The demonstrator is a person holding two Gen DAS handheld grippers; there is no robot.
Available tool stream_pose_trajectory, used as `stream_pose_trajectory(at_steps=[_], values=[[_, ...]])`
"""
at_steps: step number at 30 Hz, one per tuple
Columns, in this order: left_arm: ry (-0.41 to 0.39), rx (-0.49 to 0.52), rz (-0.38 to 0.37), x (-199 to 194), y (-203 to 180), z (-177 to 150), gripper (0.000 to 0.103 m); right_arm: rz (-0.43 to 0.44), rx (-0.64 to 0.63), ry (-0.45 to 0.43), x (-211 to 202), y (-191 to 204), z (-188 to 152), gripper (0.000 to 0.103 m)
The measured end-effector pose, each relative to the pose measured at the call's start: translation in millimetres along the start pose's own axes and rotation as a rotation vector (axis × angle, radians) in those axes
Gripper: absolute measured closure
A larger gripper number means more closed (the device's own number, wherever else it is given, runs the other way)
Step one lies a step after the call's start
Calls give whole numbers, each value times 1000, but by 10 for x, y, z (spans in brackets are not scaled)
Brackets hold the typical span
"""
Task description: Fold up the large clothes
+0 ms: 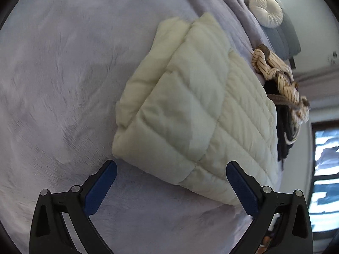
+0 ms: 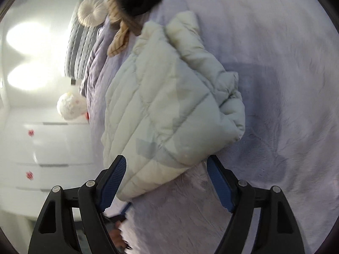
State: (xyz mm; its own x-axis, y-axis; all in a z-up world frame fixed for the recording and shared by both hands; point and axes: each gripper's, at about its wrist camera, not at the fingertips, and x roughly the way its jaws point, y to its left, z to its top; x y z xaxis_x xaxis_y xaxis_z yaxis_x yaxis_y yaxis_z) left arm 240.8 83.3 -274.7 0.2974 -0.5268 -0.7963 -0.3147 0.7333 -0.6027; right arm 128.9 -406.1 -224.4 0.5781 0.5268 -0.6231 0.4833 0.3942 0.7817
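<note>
A cream quilted puffer jacket [image 1: 190, 114] lies folded into a thick bundle on the lavender plush bed cover [image 1: 63, 84]. It also shows in the right wrist view [image 2: 165, 105] on the same cover [image 2: 286, 84]. My left gripper [image 1: 171, 167] is open and empty, its jaws spread just short of the jacket's near edge. My right gripper [image 2: 166, 162] is open and empty, its jaws straddling the jacket's near corner from above without gripping it.
A striped beige garment [image 1: 275, 72] and dark clothes [image 1: 284, 133] lie heaped beyond the jacket. A round cream cushion [image 1: 266, 9] rests against grey pillows. White drawers [image 2: 53, 148] and a round lamp [image 2: 71, 105] stand beside the bed. A window [image 1: 326, 169] shows on one side.
</note>
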Motion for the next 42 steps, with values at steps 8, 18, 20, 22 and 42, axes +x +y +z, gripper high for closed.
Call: stream_pose_trajectory(at_steps=[8, 18, 20, 22, 42], values=[[-95, -49, -74, 191, -86, 264, 0, 103, 109, -11, 403, -177, 87, 22], [-114, 12, -107, 195, -198, 449, 73, 234, 249, -1, 588, -280, 138, 77], [-120, 55, -112, 101, -259, 452, 74, 260, 232, -2, 534, -260, 107, 79], [-126, 76, -131, -18, -286, 452, 74, 280, 227, -3, 446, -248, 86, 80], [28, 160, -151, -1022, 404, -625, 74, 264, 194, 43, -313, -460, -883, 80]])
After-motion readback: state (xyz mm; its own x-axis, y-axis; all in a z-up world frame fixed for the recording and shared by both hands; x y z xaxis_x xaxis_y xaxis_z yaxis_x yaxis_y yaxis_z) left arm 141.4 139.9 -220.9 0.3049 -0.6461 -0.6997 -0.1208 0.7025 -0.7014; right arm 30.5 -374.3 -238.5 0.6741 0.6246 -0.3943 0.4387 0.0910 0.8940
